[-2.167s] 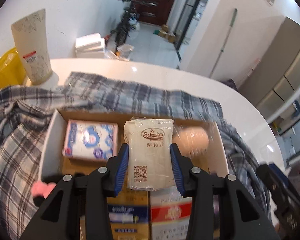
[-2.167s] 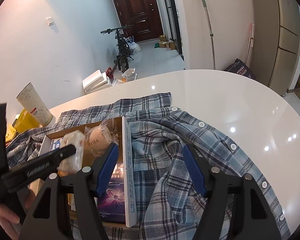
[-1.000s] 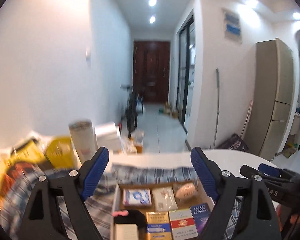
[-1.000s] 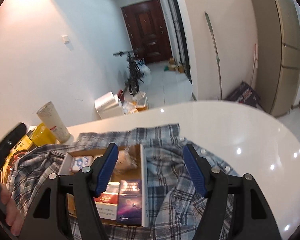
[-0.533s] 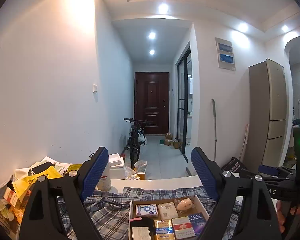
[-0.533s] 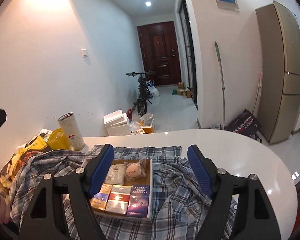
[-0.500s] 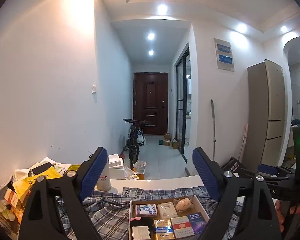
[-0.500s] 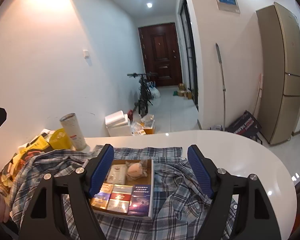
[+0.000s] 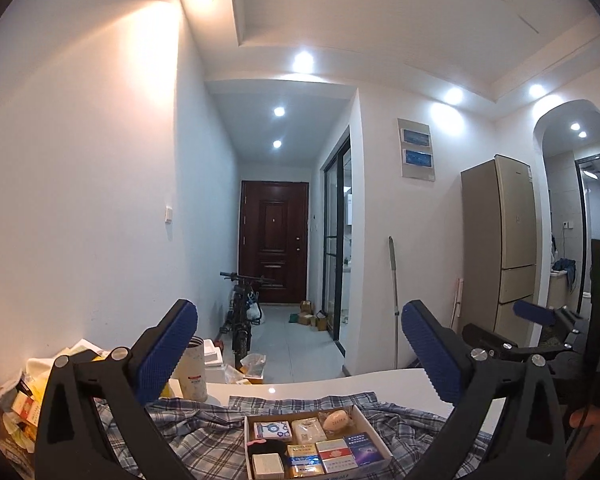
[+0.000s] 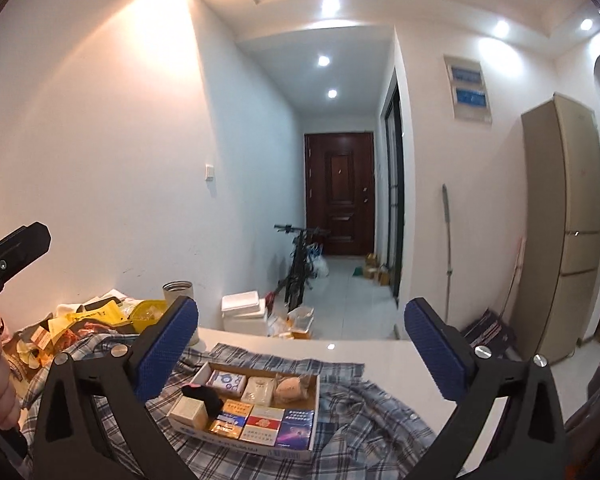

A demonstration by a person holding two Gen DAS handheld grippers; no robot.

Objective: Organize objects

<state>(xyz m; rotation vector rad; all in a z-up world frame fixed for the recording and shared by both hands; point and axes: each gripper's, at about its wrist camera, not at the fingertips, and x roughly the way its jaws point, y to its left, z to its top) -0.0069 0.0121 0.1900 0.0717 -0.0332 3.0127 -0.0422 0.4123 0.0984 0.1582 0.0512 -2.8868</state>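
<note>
Your box (image 10: 300, 446) sits on the shirt (image 10: 360, 420) spread over the table (image 10: 380, 350); packets fill it, clutter (image 10: 80, 320) crowds the table's left edge.

Box (image 9: 380, 446) labels: too small to read.
Shirt (image 10: 360, 412): cut off at bottom edge.
Paper pile (image 9: 16, 404): partly hidden.

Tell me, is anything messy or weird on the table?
Yes. The box of neatly packed packets sits on a crumpled plaid shirt spread like a tablecloth, and a jumbled pile of wrappers and bags clutters the table's left end.
</note>
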